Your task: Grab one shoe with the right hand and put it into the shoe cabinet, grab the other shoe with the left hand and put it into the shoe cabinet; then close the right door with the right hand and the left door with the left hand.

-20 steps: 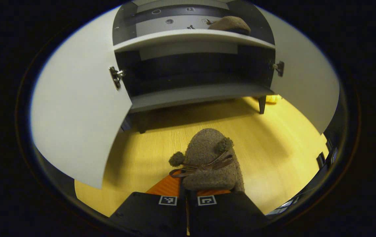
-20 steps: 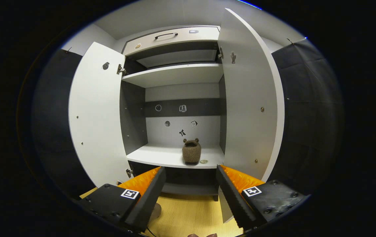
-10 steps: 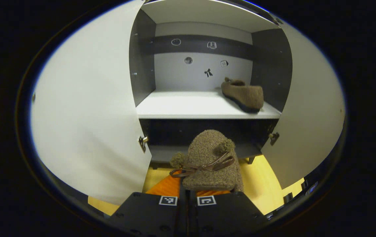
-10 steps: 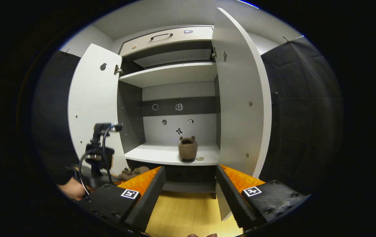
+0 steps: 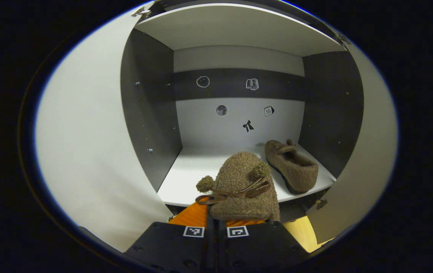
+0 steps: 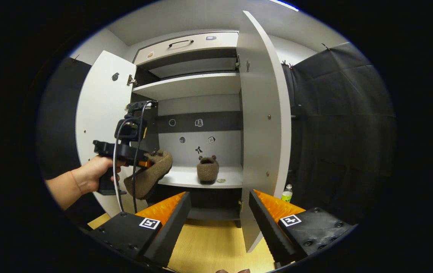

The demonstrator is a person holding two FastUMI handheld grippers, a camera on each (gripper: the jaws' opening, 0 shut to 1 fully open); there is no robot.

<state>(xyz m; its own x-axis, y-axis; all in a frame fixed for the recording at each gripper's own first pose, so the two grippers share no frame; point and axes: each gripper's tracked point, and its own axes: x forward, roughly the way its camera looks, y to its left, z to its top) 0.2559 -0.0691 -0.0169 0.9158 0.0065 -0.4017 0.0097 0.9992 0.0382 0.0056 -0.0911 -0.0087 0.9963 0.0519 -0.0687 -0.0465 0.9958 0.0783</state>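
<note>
Your left gripper [image 5: 216, 223] has its fingers clenched on a brown fuzzy shoe [image 5: 241, 187]; both fingers press on its heel end, and the toe with the bow and pom-poms points forward toward the shoe cabinet [image 5: 148, 110]. In the left gripper view the held shoe sits in front of the white middle shelf [image 5: 186, 178], at the shelf's front edge; whether it touches the shelf you cannot tell from here. In the right gripper view the same shoe [image 6: 150, 174] hangs tilted, toe up, just outside the cabinet opening, gripped by the left gripper [image 6: 140, 161] in your left hand [image 6: 96, 170].

The other shoe [image 5: 291, 170] lies on the middle shelf, on its right side near the dark side wall, opening upward. In the right gripper view it [image 6: 207, 170] rests near the shelf's centre.

Your right gripper [image 6: 220, 214] is released: its fingers stand wide apart with nothing between them, back from the cabinet and above the wooden floor [image 6: 216, 246].

Both doors stand open: left door [image 6: 100, 113] and right door [image 6: 263, 125]. A green bottle [image 6: 287, 193] stands on the floor beyond the right door.
</note>
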